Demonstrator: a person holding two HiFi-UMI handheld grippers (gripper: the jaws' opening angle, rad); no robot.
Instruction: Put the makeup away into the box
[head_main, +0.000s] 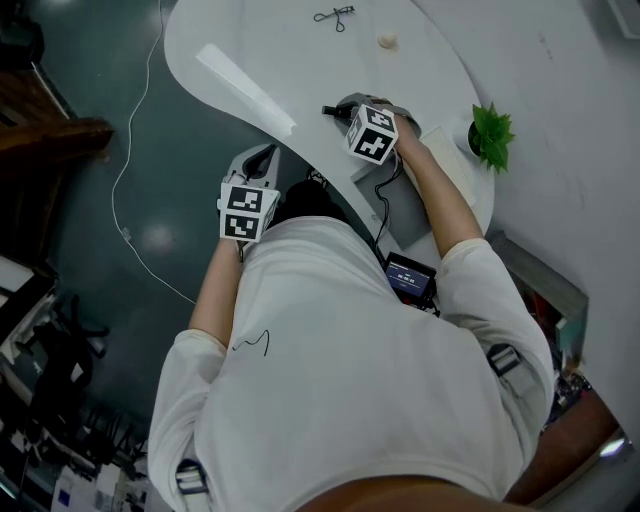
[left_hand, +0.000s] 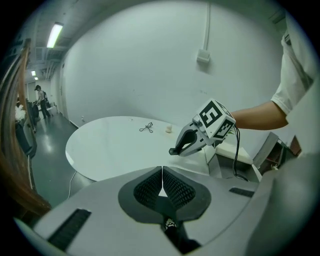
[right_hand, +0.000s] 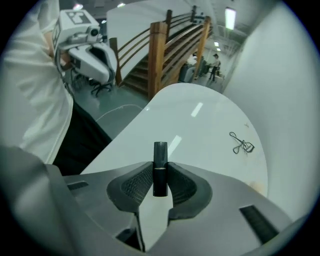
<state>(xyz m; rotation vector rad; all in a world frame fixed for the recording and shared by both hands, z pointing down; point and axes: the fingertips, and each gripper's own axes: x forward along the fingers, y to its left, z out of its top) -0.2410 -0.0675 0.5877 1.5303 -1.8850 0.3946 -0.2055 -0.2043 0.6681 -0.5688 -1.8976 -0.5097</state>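
A black lipstick tube (right_hand: 160, 156) stands upright between the pads of my right gripper (right_hand: 160, 176), which is shut on it above the white table (right_hand: 200, 125). In the head view the right gripper (head_main: 334, 108) hovers over the table's near edge, close to a white box (head_main: 441, 136). My left gripper (left_hand: 161, 172) is shut with nothing in it, held off the table's edge (head_main: 262, 158). A black eyelash curler (head_main: 335, 16) (right_hand: 242, 144) and a small beige puff (head_main: 388, 41) (left_hand: 169, 129) lie at the table's far side.
A small green plant (head_main: 491, 135) stands at the table's right end next to the wall. A white cable (head_main: 130, 180) runs over the dark floor left of the table. A wooden staircase (right_hand: 160, 50) rises beyond the table.
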